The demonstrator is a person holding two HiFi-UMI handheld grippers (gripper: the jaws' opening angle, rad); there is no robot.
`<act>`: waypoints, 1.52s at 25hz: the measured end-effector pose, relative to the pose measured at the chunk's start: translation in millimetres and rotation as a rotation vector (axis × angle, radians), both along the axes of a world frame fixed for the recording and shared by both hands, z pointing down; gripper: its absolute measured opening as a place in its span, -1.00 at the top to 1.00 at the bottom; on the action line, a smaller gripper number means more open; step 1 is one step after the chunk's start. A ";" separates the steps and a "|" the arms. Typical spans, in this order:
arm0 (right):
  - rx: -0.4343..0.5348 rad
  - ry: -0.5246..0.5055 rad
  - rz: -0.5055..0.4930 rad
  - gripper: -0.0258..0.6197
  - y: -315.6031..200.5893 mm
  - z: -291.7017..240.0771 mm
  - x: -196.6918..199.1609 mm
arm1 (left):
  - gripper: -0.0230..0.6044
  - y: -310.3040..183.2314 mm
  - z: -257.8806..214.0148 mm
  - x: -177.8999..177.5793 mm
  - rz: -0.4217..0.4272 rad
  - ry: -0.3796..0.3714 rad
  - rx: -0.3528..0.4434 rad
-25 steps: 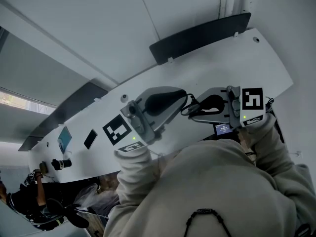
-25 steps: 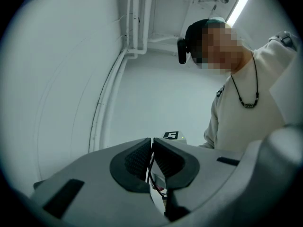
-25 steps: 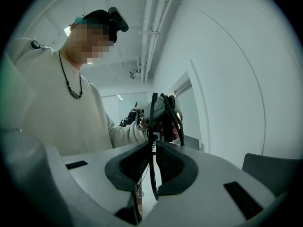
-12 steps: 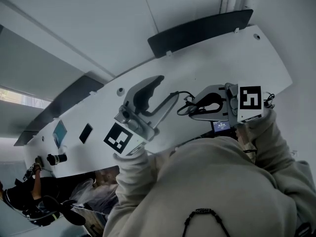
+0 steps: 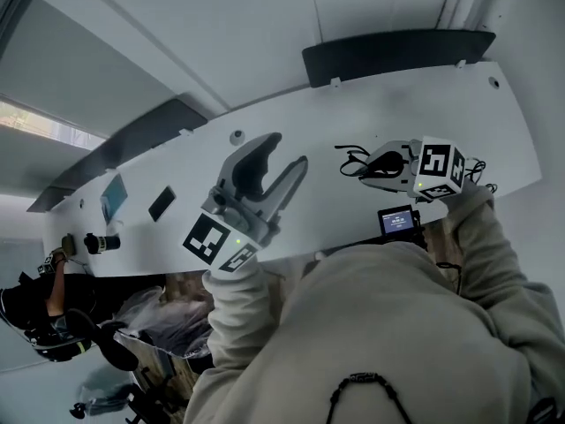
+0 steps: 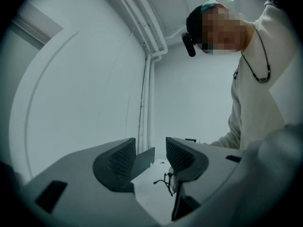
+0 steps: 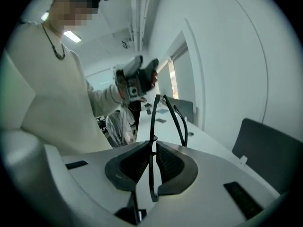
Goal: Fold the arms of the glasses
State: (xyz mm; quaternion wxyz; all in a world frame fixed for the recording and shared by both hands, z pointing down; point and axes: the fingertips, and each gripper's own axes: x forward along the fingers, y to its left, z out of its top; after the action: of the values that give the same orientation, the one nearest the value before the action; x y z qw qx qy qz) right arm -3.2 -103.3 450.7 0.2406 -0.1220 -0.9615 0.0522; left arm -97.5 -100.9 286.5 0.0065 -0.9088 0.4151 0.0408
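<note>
Head view: the left gripper (image 5: 284,153) hangs over the table (image 5: 371,104) with its fingers wide. They have just been opening, and nothing is between them. The right gripper (image 5: 371,162) pinches the glasses (image 5: 353,161), which stick out past its fingertips toward the left one.

Left gripper view: the gap is empty. The glasses show beyond it, partly behind the right-hand finger.

Right gripper view: the fingers are narrow, clamped on one thin dark bar of the glasses. Two more thin bars curve up past the fingertips.

The glasses are likely light, springy and easily bent. Take an arm mid-length and swing it gently about its hinge.
</note>
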 end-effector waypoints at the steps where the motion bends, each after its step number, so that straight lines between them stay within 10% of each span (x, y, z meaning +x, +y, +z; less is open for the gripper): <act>1: -0.008 0.043 0.015 0.74 -8.1 22.8 -1.2 | 0.33 0.7 1.8 -3.2 -0.010 0.000 -0.008; 17: -0.032 0.442 0.062 0.74 -54.0 230.2 -11.7 | 0.33 37.0 23.0 -23.6 -0.096 -0.026 -0.088; 23: 0.115 0.661 0.043 0.74 -62.8 304.0 18.2 | 0.33 36.3 34.5 -23.4 -0.136 -0.039 -0.130; 38: 0.216 0.679 -0.119 0.58 -33.0 321.3 17.8 | 0.34 41.5 33.2 -29.6 -0.144 -0.022 -0.108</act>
State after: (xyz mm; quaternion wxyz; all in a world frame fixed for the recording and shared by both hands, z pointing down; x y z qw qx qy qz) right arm 14.7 -136.3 772.0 0.5606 -0.1272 -0.8178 -0.0265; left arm -127.1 -59.4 319.7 -0.0352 -0.8761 0.4808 0.0079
